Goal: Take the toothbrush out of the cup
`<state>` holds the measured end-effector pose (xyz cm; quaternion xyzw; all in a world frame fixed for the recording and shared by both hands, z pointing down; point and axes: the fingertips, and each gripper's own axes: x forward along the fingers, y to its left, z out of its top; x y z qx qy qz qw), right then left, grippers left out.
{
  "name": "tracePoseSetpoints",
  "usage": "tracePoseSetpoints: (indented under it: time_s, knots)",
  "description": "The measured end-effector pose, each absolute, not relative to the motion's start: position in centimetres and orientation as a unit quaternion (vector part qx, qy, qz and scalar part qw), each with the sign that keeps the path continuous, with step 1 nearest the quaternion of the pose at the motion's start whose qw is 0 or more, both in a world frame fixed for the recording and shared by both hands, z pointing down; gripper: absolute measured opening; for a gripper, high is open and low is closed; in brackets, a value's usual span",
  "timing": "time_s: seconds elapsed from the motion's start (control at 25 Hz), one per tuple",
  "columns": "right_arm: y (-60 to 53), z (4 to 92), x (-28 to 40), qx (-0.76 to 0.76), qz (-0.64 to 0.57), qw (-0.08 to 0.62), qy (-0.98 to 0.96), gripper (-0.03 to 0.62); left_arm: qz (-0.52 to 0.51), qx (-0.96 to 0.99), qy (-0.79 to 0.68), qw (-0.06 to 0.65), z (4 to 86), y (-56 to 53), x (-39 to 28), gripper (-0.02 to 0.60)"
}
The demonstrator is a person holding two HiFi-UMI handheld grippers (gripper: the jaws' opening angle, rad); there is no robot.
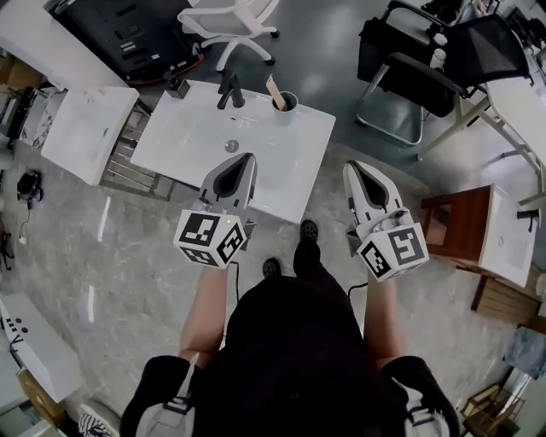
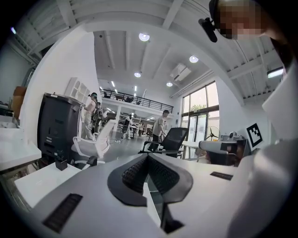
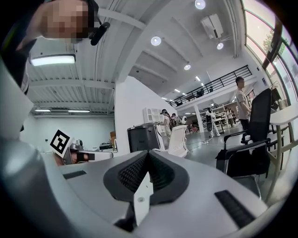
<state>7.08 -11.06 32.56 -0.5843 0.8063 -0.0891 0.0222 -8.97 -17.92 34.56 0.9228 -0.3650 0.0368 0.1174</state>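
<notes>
You're in a big open-plan lab or test workspace, not a home. Just ahead of your left gripper (image 1: 246,160) a white basin (image 1: 192,136) with a tap (image 1: 229,90) stands out on open grey floor (image 1: 128,256). A second basin (image 1: 85,128) sits to that gripper's left, and a wood vanity (image 1: 456,224) to the right of your right gripper (image 1: 351,167). Past the basin are a white office chair (image 1: 230,19) and a black one (image 1: 431,60). Far ahead of the left gripper: high white ceiling with round lights (image 2: 144,36), AC unit (image 2: 180,72), railed mezzanine (image 2: 135,100), tall windows (image 2: 200,116), people standing (image 2: 161,123), and a black cabinet (image 2: 56,125) ahead-left.
</notes>
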Motion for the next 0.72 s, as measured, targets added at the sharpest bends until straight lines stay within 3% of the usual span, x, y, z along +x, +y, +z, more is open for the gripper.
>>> tracePoseSetpoints:
  time_s: [0.4,0.72]
  knots:
    - [-18.8,33.2,13.4,-0.546,-0.1,0.031,0.832,0.031,0.047,0.902,-0.408,0.134,36.1,-24.2,-3.0,0.015]
    - [-21.9,35.9,15.0,-0.509,-0.13,0.021,0.851,0.031,0.064,0.877,-0.449,0.157,39.1,-26.9,-2.0,0.017]
